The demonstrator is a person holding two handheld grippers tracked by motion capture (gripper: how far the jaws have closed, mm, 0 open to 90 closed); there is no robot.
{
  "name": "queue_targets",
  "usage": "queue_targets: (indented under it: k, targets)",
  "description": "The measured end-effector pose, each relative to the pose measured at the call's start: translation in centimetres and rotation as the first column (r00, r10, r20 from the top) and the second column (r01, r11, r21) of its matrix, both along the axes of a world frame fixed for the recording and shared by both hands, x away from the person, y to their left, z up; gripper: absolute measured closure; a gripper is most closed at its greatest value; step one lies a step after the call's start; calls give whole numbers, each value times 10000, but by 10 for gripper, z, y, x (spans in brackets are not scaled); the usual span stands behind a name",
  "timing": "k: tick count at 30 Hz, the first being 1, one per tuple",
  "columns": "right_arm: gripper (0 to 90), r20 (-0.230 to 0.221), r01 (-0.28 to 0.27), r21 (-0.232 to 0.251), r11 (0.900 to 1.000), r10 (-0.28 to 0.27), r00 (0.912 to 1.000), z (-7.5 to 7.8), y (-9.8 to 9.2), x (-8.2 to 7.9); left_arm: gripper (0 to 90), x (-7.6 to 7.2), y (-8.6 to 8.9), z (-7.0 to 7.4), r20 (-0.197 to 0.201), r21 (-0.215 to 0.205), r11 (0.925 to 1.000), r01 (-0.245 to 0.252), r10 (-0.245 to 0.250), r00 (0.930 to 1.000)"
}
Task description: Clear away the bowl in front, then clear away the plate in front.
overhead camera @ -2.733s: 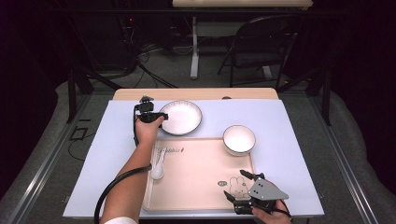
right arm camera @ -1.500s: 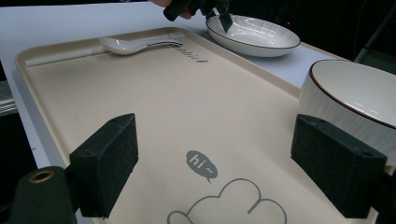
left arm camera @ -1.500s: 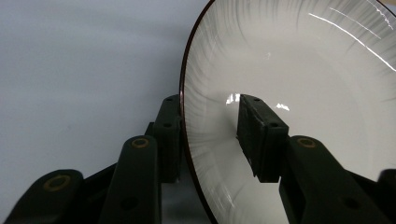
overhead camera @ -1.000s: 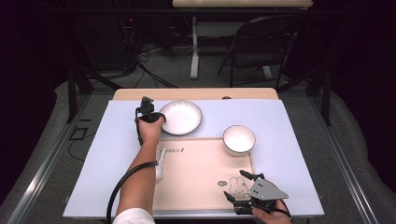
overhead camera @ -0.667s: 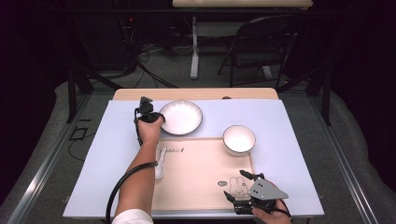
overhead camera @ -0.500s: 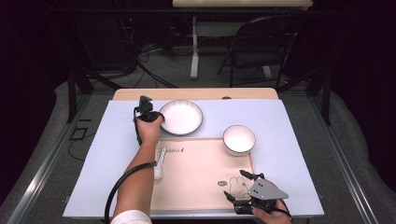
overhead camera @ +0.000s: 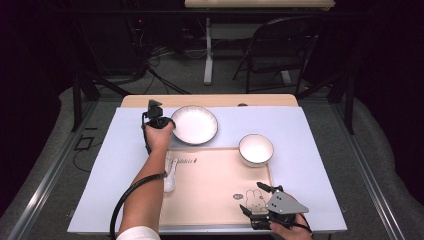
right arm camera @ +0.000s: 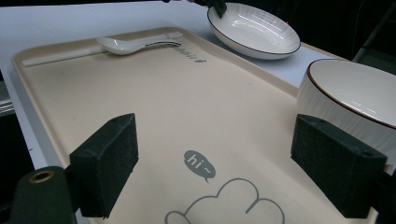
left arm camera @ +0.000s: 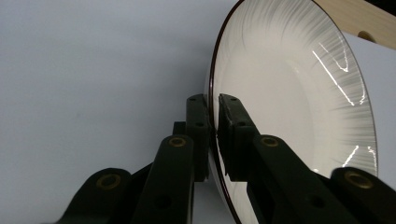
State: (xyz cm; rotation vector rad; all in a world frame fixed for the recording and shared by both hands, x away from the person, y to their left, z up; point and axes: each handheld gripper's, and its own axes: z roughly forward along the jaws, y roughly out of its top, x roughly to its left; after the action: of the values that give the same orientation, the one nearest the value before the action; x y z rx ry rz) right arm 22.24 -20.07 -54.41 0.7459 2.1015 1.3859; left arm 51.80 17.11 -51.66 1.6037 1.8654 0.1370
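A white ribbed plate (overhead camera: 195,125) with a dark rim lies on the pale blue table, behind the tray. My left gripper (overhead camera: 167,123) is at the plate's left edge. In the left gripper view the plate (left arm camera: 289,93) has its rim pinched between the two black pads of the left gripper (left arm camera: 212,105), whose jaws have just been closing onto it. My right gripper (overhead camera: 251,197) rests open over the front right of the beige tray (overhead camera: 210,185). In the right gripper view the right gripper (right arm camera: 215,158) has nothing between its pads above the tray (right arm camera: 154,102).
A white bowl (overhead camera: 256,149) stands at the tray's back right corner, close to my right jaw in the right gripper view (right arm camera: 355,98). A white spoon (overhead camera: 170,177) lies along the tray's left side. A wooden board borders the table's far edge.
The left forearm has shifted slightly while its gripper stays at the plate's left rim. The right gripper has not moved.
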Motion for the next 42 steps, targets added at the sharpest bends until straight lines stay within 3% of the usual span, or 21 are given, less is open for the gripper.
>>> queue_targets:
  k: [3,6,17,27,28,35,42]
  targets:
    - [142,4,-3,-4,10000,3,10000,0,0,0,850,0,0,5,58,-125,9999,25,-24,10000]
    - [142,-11,36,7,10000,-36,10000,0,0,0,857,-1,-5,11,237,83,9999,67,-69,9997]
    - [142,-31,37,14,10000,-37,10000,0,0,0,852,1,-11,23,262,116,9997,210,-213,9994]
    - [142,-26,53,39,10000,-52,10000,0,0,0,843,0,-14,41,459,810,9952,542,-581,9973]
    - [143,-22,49,45,10000,-49,10000,0,0,0,843,-3,-7,50,631,1064,9909,824,-894,9940]
    - [143,-26,70,82,9999,-70,10000,0,-1,1,843,-3,-7,50,631,1064,9909,824,-894,9940]
    - [142,-34,86,59,9999,-86,10000,0,-1,1,843,-9,-5,64,879,1245,9842,1261,-1375,9866]
